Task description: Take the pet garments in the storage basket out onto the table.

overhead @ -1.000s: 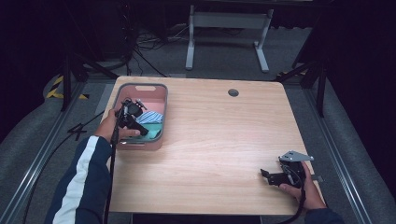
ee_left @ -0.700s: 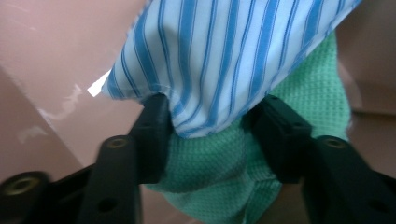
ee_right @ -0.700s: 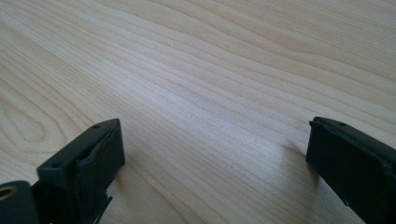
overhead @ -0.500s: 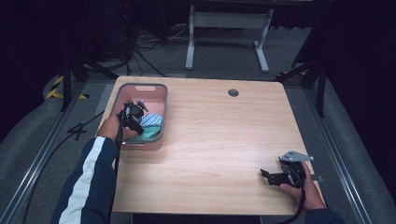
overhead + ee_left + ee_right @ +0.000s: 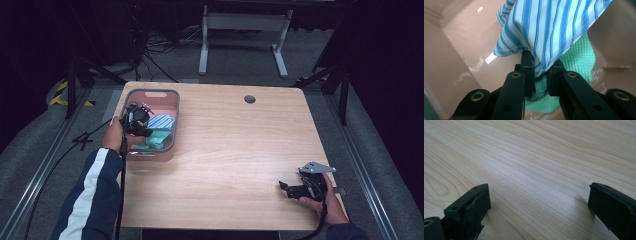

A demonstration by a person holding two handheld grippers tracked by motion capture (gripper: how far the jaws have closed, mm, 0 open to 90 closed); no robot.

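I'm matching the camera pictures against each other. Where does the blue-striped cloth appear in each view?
High view: blue-striped cloth in the pink bin, table's left.
Left gripper view: upper centre, its edge pinched by the left gripper.
Right gripper view: bare table.
Shared landmark: the green cloth beneath it.

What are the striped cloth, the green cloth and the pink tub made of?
The striped cloth looks like thin woven cotton: fine weave, stitched hem. The green cloth looks like waffle-textured microfibre or terry, judging by its bumpy grid. The pink tub seems to be glossy moulded plastic, since light glints off its smooth walls.
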